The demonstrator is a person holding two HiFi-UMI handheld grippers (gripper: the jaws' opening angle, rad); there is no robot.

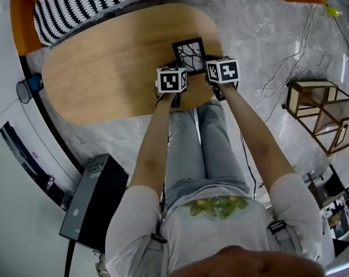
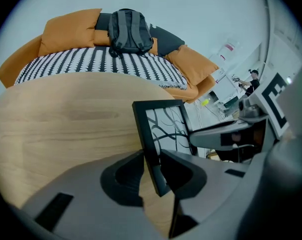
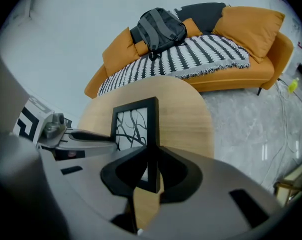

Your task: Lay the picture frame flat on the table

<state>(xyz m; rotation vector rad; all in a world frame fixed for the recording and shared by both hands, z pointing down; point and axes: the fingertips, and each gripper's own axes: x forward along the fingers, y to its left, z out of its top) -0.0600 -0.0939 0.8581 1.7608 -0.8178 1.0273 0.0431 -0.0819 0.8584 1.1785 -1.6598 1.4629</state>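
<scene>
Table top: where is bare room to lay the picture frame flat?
The table is bare across its left and middle, from the picture frame to the rounded end by the sofa. A narrower bare strip lies beyond the frame. Crowded only at the near edge, where the left gripper and right gripper clamp the frame.

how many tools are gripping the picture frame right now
2. The left tool is shut on the picture frame's left edge; the right tool is shut on its right edge. None seem hidden.
</scene>
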